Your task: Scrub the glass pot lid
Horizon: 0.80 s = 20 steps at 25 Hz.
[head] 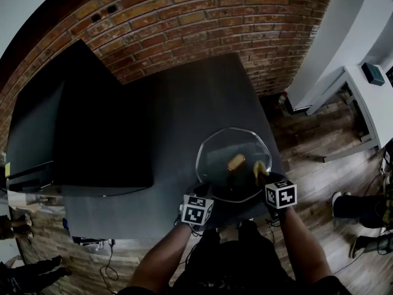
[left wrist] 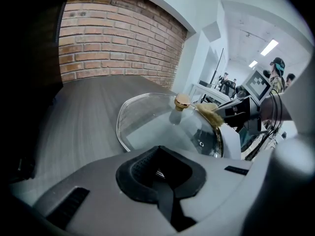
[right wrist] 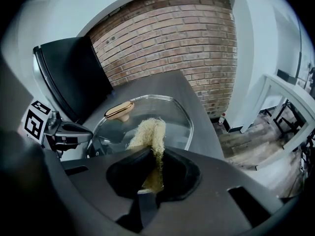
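The glass pot lid (head: 228,147) lies on the dark table near its front right corner, with a golden knob (head: 236,161) at its centre. My left gripper (head: 205,193) is shut on the lid's near rim; in the left gripper view the lid (left wrist: 147,127) spreads out just beyond the jaws (left wrist: 157,173). My right gripper (head: 265,180) is shut on a yellow fibrous scrubber (head: 260,171), whose tuft (right wrist: 149,133) rests on the glass (right wrist: 172,117) to the right of the knob (right wrist: 119,110). The left gripper (right wrist: 63,132) shows at the lid's left edge in the right gripper view.
A large black box (head: 80,128) takes up the table's left part. The grey tabletop (head: 184,103) runs back to a brick wall (head: 196,23). The table's right edge drops to a wooden floor (head: 319,158) with white furniture (head: 362,97). People stand far off (left wrist: 278,77).
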Tool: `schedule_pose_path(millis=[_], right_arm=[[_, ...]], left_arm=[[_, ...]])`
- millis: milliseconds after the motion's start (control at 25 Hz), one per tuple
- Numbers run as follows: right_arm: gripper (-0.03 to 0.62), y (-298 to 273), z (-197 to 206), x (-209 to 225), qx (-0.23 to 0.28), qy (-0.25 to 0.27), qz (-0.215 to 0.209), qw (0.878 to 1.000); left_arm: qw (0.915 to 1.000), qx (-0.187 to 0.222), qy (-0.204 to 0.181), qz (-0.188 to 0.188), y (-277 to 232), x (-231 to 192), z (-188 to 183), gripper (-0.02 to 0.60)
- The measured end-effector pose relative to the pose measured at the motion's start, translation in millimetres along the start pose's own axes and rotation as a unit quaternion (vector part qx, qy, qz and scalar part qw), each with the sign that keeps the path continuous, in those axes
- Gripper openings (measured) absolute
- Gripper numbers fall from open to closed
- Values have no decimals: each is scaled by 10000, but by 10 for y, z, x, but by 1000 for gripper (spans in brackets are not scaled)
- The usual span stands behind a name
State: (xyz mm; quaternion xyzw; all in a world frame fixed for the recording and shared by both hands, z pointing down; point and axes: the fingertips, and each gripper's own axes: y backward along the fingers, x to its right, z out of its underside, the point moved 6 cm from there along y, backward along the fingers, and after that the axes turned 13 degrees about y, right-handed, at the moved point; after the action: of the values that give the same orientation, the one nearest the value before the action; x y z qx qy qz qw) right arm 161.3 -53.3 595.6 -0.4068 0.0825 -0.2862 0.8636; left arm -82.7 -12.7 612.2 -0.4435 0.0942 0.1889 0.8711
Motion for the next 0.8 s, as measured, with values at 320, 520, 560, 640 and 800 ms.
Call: schedule_pose_path(millis=[320, 520, 560, 640, 800], right_arm=[[52, 31, 67, 219, -68, -134, 179, 9997], [52, 34, 105, 279, -118, -268, 135, 9995], [52, 37, 96, 283, -127, -256, 125, 9995], [52, 35, 86, 291, -142, -232, 109, 9996], [52, 17, 106, 313, -116, -204, 79, 9997]], left_arm=[[10000, -23, 62, -32, 1, 6, 8, 34], [9999, -21, 112, -51, 0, 15, 10, 34], [9999, -14, 132, -56, -3, 16, 7, 34], [9998, -1, 168, -67, -9, 12, 1, 34], [9997, 4, 209, -97, -4, 16, 3, 34]])
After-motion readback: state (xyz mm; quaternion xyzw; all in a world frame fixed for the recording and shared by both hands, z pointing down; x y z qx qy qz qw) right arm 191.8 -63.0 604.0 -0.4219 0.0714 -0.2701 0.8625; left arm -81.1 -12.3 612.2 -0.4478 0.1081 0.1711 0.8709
